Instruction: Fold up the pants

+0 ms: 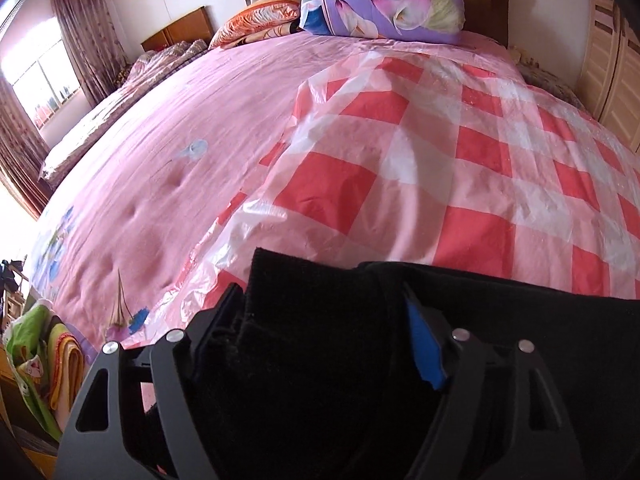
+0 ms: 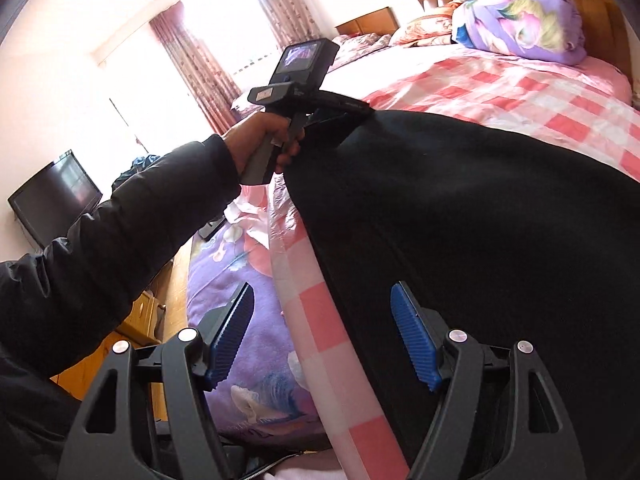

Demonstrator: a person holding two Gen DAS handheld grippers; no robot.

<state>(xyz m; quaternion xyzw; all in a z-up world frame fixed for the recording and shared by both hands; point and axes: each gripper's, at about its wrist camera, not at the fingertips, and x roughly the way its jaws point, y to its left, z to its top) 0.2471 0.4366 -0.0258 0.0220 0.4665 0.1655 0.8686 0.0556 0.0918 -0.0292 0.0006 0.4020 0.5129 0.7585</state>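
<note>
Pants (image 1: 320, 320), black, lie bunched between your left gripper (image 1: 324, 316) pads at the checkered sheet's (image 1: 460, 160) near edge, grip uncertain; the right wrist view shows your right gripper (image 2: 324, 332) apart, empty, over their edge, folding barely begun

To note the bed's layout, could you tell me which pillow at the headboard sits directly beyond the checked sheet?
The purple floral pillow; the orange pillow lies to its left, nearer the window, beyond plain pink bedding.
</note>
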